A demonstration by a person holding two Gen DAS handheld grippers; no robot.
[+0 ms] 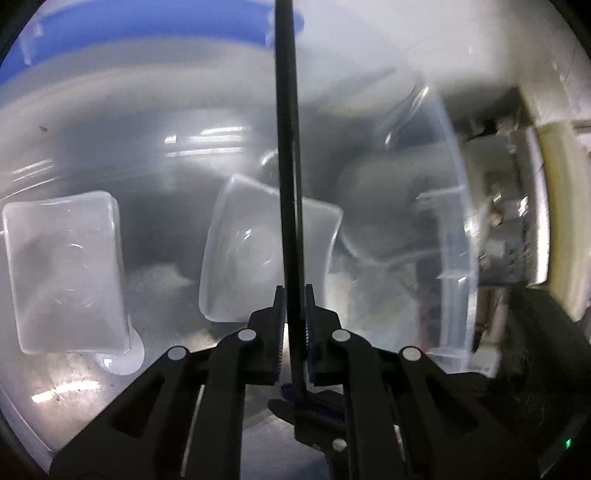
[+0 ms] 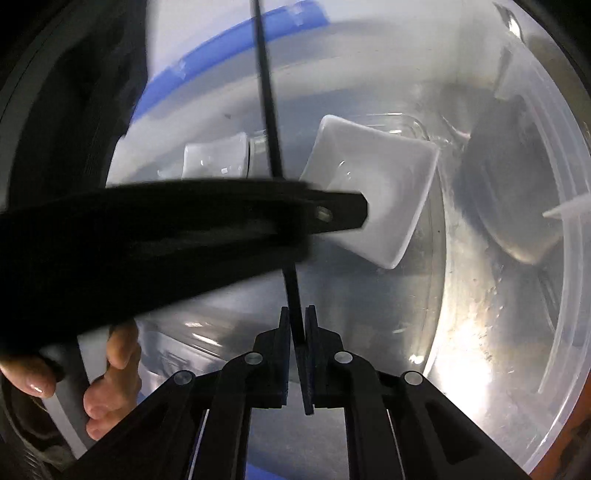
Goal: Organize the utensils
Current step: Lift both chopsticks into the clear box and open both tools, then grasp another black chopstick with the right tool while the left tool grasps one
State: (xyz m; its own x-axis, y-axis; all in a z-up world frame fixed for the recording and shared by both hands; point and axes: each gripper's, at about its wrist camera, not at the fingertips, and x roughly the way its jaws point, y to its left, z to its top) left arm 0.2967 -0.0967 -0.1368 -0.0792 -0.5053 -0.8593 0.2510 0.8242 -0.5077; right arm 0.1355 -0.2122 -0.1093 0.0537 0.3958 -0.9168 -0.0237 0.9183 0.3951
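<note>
Gripping a thin black utensil [image 1: 288, 155], the left tongs [image 1: 294, 295] are clamped together on its shaft, which is running straight ahead from between the pads and out past the top edge of the left wrist view. Both tongs are reaching into a large translucent plastic tub [image 1: 458, 206] with a blue rim [image 1: 147, 26] showing at the far side. Ahead and to the left of the left tongs a square white dish [image 1: 66, 273] is lying on the tub floor, and just ahead, partly behind the black shaft, a second square white dish [image 1: 251, 254] is sitting tilted. The view is blurred, so finer detail is hard to make out.

The right tongs [image 2: 297, 314] are likewise closing on a thin black utensil [image 2: 267, 110], whose shaft is slanting ahead and a little to the left from between the pads. The left gripper's black body [image 2: 184, 229] is crossing in front of that shaft from the left, hiding its middle. Ahead and to the right of the right tongs the tilted white dish [image 2: 384, 184] is resting, with the other white dish [image 2: 218, 158] farther ahead and left. At the lower left, the person's hand [image 2: 107, 384] is wrapping around the left gripper's handle.
</note>
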